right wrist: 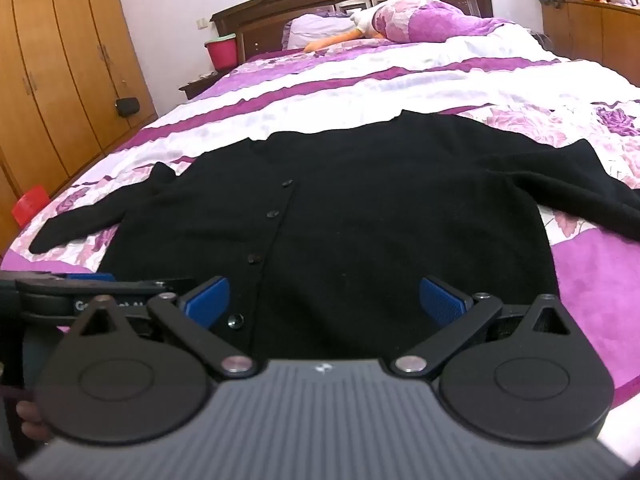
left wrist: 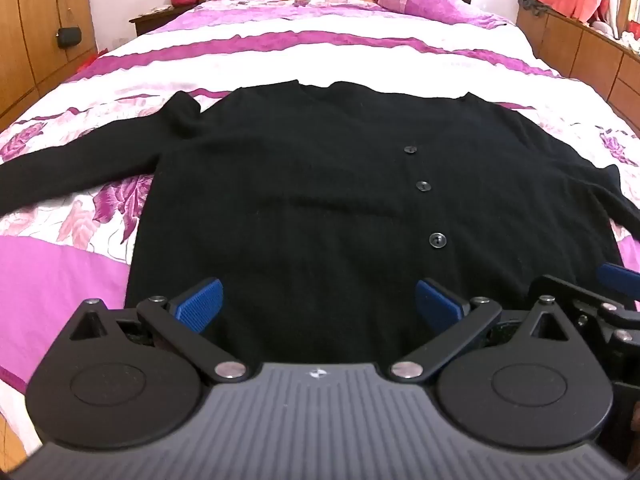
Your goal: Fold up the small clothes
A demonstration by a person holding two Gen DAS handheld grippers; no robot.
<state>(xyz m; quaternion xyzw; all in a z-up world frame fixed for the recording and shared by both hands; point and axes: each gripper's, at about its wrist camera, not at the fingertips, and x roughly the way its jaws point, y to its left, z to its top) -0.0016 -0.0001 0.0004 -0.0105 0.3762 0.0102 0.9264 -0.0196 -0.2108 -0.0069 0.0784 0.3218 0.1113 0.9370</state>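
Both grippers hover side by side over the near hem, jaws wide, nothing held: left gripper [left wrist: 318,306], right gripper [right wrist: 324,300]. Black cardigan [left wrist: 340,208] lies flat and buttoned on the bed [left wrist: 320,60], sleeves spread out. Probably best to pinch a sleeve cuff [right wrist: 44,242] first, fold it across the body, keep the knit smooth.

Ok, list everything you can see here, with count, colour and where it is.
cardigan: one, black, spread flat on the bed, sleeves out
buttons: four showing, black, down its front
bed cover: one, purple and white floral
pillows: pink floral, at the headboard
bucket: one, red, beside the headboard
wardrobe: wooden, left wall
left gripper: open, over the hem
right gripper: open, over the hem
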